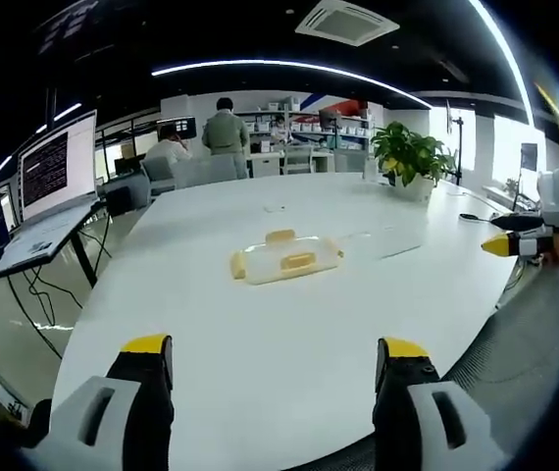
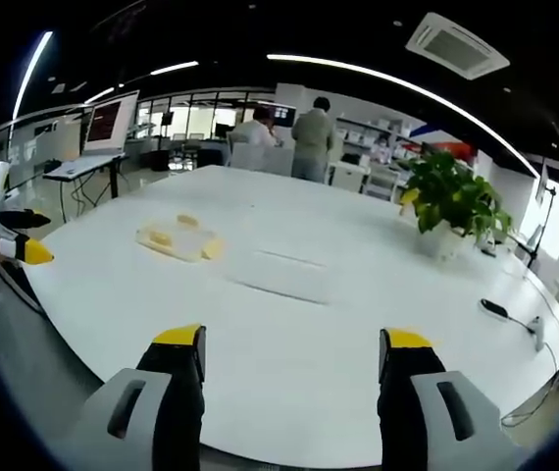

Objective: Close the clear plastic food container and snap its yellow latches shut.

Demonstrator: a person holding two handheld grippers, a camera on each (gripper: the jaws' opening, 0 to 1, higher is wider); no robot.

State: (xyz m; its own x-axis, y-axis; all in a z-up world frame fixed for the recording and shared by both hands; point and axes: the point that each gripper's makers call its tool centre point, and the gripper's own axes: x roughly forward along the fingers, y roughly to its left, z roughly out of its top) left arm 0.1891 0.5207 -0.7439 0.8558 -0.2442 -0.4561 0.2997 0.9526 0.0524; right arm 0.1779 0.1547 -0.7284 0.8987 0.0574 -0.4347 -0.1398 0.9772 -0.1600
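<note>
A clear plastic container (image 1: 284,259) with yellow latches lies near the middle of the white table (image 1: 260,373), well ahead of my left gripper (image 1: 275,348), which is open and holds nothing. A flat clear piece (image 1: 385,242) lies on the table just right of the container. In the right gripper view the container (image 2: 177,238) sits far left of centre, with the flat clear piece (image 2: 284,276) nearer to me. My right gripper (image 2: 293,340) is open and empty above the table's edge. Each gripper shows at the other view's side: the right gripper (image 1: 507,235), the left gripper (image 2: 25,235).
A potted plant (image 1: 409,157) (image 2: 451,201) stands on the table's far side. A screen on a stand (image 1: 59,167) (image 2: 108,123) is off the table's end. People (image 1: 226,132) (image 2: 314,132) stand at the back. A black cable (image 2: 500,310) lies near the right edge.
</note>
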